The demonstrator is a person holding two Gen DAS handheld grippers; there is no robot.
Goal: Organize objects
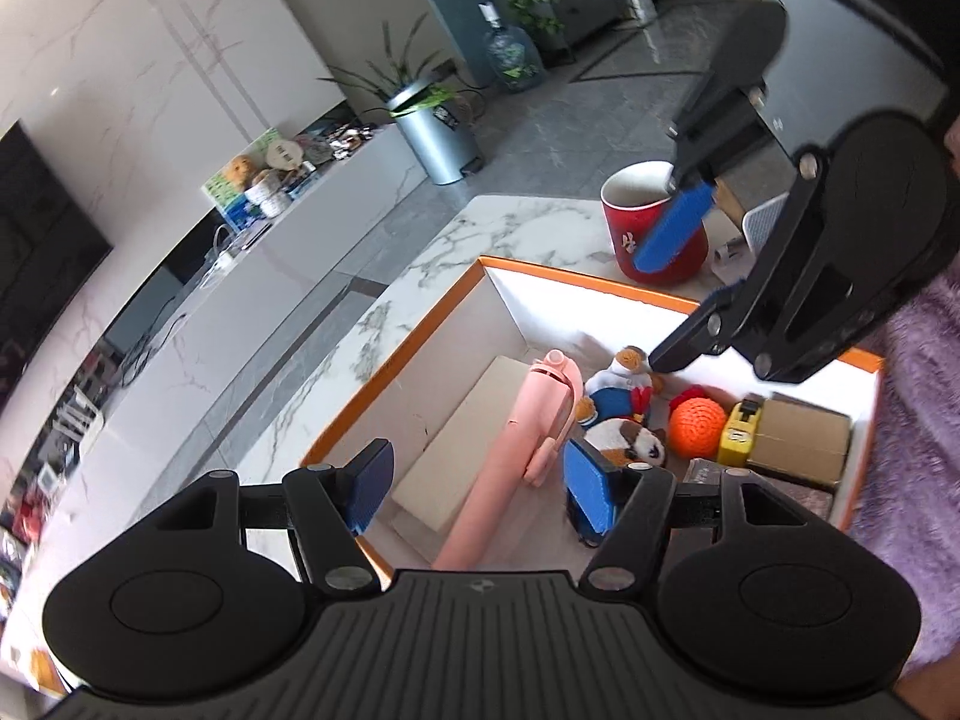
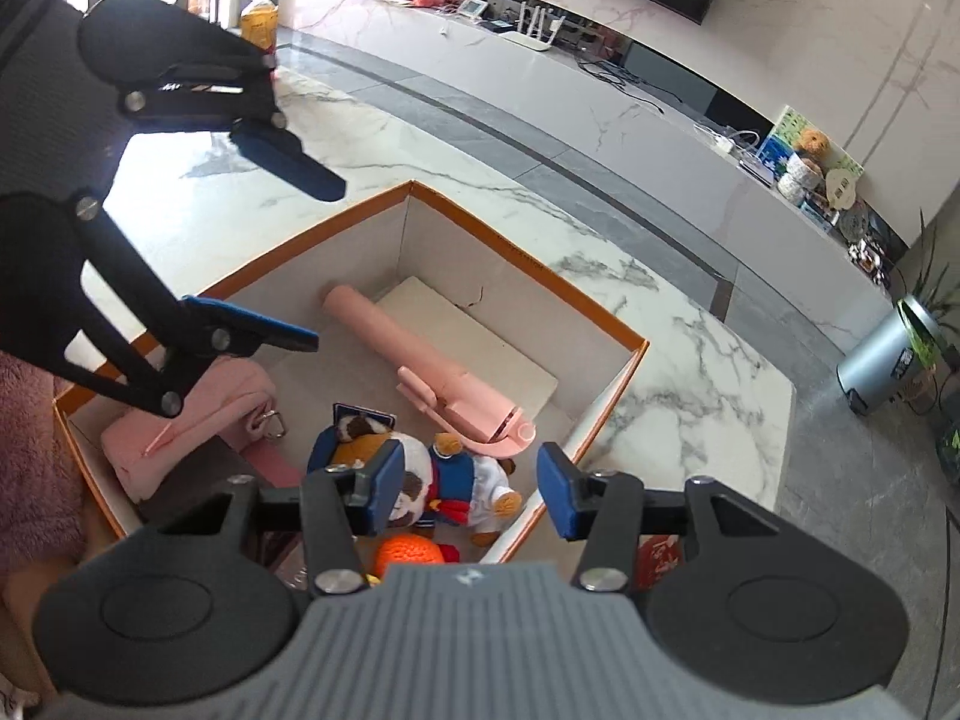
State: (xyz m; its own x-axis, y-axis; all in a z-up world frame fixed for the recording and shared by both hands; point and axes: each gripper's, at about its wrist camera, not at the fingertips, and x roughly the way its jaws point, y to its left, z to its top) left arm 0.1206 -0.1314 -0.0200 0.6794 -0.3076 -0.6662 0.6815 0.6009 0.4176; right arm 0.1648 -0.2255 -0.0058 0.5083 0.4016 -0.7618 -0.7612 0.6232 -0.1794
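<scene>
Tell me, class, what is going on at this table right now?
A person holds a two-finger gripper in each hand above an orange-rimmed box on a marble table. Both the left gripper and the right gripper are open and hold nothing. In the box lie a pink selfie stick, plush toys, an orange ball and a tape measure. A red cup stands outside it.

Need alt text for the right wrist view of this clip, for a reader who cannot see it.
The right gripper, open and empty, hovers above an orange-rimmed box on a marble table. Inside lie a pink selfie stick, a plush toy in a sailor outfit, an orange crocheted ball and a pink pouch. The left gripper, also open, hangs at upper left.
</scene>
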